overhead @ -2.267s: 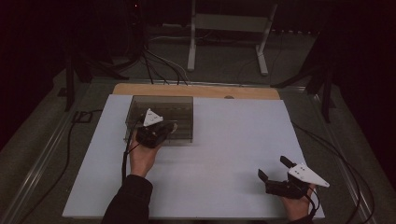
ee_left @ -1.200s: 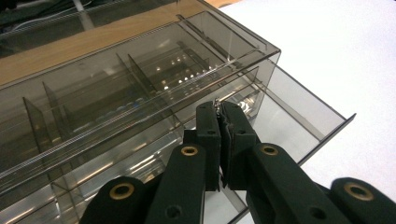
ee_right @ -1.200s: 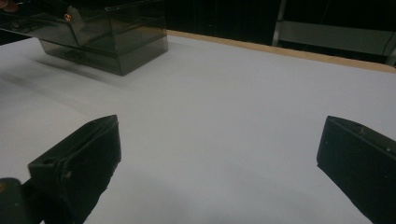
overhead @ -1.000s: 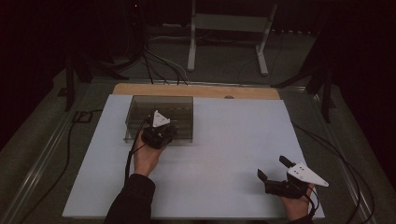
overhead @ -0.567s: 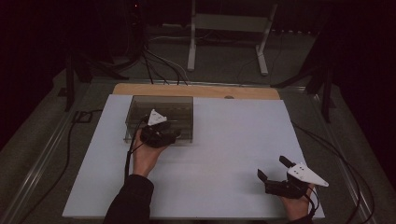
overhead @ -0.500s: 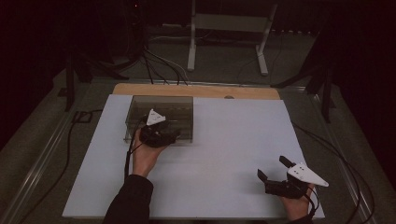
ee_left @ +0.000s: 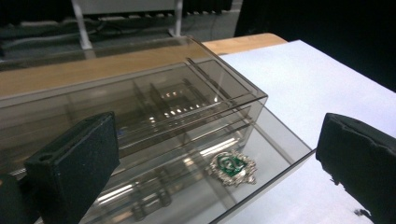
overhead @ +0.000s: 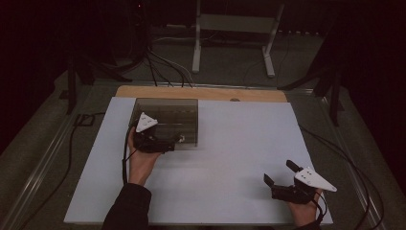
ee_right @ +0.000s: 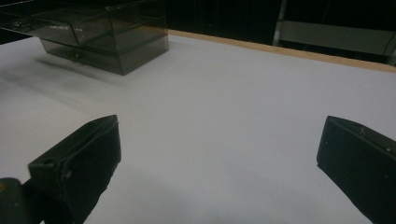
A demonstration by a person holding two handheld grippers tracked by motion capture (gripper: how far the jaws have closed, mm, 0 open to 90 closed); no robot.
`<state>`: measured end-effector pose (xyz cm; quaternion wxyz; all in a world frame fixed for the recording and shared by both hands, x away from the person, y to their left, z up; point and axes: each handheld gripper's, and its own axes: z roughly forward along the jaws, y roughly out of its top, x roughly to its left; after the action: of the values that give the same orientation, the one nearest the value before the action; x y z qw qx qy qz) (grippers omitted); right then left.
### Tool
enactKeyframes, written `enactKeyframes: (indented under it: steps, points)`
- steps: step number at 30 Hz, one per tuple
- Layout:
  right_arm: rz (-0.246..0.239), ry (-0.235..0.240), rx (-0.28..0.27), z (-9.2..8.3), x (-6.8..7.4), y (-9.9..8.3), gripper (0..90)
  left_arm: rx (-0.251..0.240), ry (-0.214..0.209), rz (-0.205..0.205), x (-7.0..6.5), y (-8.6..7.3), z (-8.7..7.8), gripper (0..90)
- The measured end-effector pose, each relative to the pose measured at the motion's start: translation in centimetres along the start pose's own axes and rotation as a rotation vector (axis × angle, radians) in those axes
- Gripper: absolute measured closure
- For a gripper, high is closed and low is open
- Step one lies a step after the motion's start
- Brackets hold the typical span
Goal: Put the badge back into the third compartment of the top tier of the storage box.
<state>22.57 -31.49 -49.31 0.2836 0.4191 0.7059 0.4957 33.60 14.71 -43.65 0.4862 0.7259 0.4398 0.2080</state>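
Lying on the floor of the pulled-out drawer of a smoky transparent box (ee_left: 154,135), a small brooch (ee_left: 231,167) is seen in the left gripper view between the two black jaws of the left gripper (ee_left: 215,163), slightly nearer the right-hand jaw and touched by neither. The jaws of this gripper have just been opening and are now spread wide, with nothing pressed between the pads. In the high view the left gripper (overhead: 176,140) is held at the near side of the box (overhead: 167,122), which stands on the white tabletop (overhead: 239,143) toward its far left corner, close to the wooden strip (overhead: 201,93) along the far edge. The brooch is made out as a silvery, scalloped frame around a green centre; the box is of tinted clear plastic with straight walls, inner dividers and bright reflections, and the jaw pads look matte and foam-like. The right gripper (overhead: 281,178) is held near the near right corner of the tabletop, well apart from the box, its jaws also spread wide over bare white surface. The box's inner compartments are hard to sort out through the layered walls, and its left part is cut off behind the left jaw.
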Motion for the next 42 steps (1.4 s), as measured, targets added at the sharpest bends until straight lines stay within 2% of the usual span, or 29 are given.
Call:
enactKeyframes:
  steps: [11,21,27,31,40,42]
  points:
    - [0.001,0.001,-0.001,0.0,0.0,0.0,0.0,-0.075,0.012,0.033,0.8,-1.7,-2.8,0.4]
    - [0.002,0.003,-0.001,0.0,0.1,0.0,0.0,-0.070,0.043,0.098,1.6,-3.9,-4.7,0.4]
    - [0.003,0.004,-0.001,0.1,0.1,0.0,0.0,-0.081,0.053,0.095,2.4,-5.5,-5.9,0.4]
    - [0.000,0.004,0.000,0.1,0.1,-0.1,0.0,-0.086,0.078,0.118,2.7,-6.3,-6.4,0.4]
    - [0.005,0.001,-0.003,0.0,0.1,0.0,0.0,-0.103,0.106,0.116,3.3,-7.6,-7.2,0.4]
    - [0.006,-0.001,-0.003,0.0,0.1,-0.1,0.0,-0.105,0.111,0.105,3.5,-8.1,-7.4,0.4]
